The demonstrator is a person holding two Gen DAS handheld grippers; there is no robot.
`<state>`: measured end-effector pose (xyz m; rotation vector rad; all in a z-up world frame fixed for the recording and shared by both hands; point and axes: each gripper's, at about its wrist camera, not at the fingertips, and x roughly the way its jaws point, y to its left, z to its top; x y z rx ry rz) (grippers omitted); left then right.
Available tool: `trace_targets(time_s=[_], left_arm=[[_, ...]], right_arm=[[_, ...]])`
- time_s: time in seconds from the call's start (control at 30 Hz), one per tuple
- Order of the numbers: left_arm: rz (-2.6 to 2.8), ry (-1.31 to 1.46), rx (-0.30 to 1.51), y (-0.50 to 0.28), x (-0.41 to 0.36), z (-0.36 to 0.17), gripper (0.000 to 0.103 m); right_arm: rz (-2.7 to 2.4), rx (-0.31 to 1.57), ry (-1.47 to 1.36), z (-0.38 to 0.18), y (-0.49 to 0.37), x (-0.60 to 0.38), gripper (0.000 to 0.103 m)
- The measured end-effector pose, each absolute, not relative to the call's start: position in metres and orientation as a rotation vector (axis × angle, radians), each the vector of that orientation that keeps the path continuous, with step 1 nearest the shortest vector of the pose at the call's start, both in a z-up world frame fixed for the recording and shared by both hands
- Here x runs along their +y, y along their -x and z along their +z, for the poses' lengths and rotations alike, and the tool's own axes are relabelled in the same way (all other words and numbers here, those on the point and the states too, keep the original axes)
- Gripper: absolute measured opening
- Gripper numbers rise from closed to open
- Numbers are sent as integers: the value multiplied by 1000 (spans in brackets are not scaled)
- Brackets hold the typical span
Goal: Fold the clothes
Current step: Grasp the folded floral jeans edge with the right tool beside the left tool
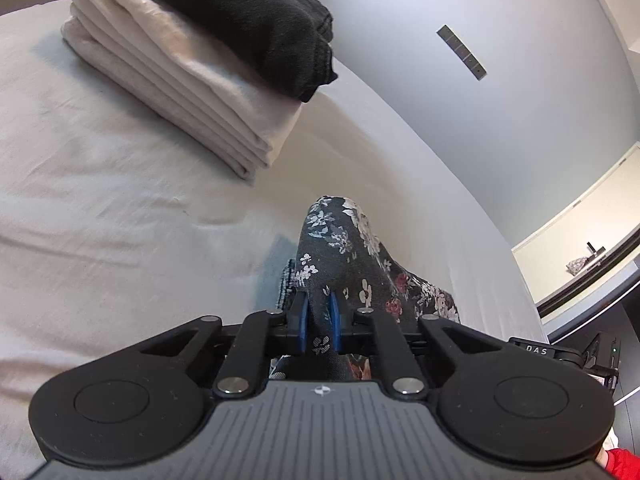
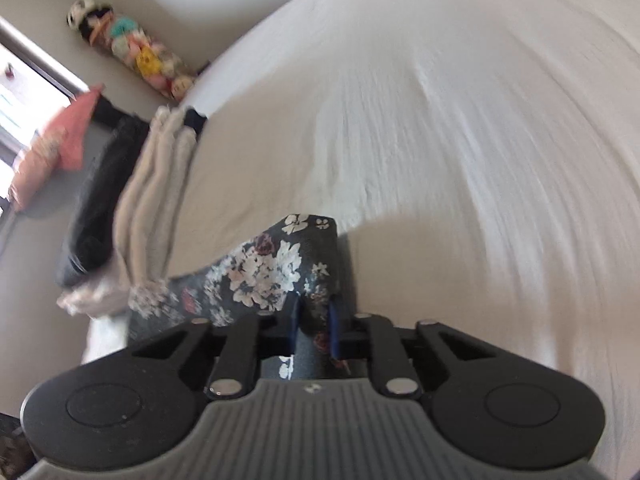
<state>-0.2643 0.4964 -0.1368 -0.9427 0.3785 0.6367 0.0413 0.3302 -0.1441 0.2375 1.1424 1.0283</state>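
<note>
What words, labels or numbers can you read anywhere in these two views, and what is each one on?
"DAS": white letters on the black device at the right edge of the left wrist view, beside the left gripper.
The small white emblem on the left gripper's grey body is a symbol, not text.
The grey strip on the wall carries marks too small to read.
Right wrist view: no readable text; much of it is blurred.

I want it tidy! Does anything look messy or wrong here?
Nothing looks wrong. The folded stack sits neat on the bed, and the left gripper and right gripper each pinch the flowery cloth.
</note>
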Motion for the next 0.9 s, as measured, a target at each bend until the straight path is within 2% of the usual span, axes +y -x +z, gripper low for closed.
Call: trace_targets(time_s=[0.2,0.4,0.47,0.5,0.57,0.6,0.63,0.7,0.77,0.9], left_arm=[[637,940,432,256,497,-145,11],[671,908,480,250,495,-151,15],[677,906,479,254,495,-148,21],[685,896,482,254,494,-145,27],[704,867,485,256,492,-134,44],[713,853,484,258,491,-130,57],[706,850,479,262,491,-125,62],[678,882,477,270,494,-122,66],[637,948,482,277,500,-125,68],[606,1078,528,283,509,-142,68]], right_arm=[[1002,1149,-270,-157,-47,324,11],[978,1162,-247,-163,-48,332,11],[989,1161,-217,-159,-48,334,16],[994,1156,-199,-155,-48,334,20],[1016,1140,-169,-147,-46,330,35],[1037,1132,-162,-144,-45,327,38],[1055,1127,-153,-140,-43,324,44],[1083,1125,-130,-135,-38,318,46],[1097,1141,-114,-135,-33,311,54],[1101,1192,-98,-141,-26,295,56]])
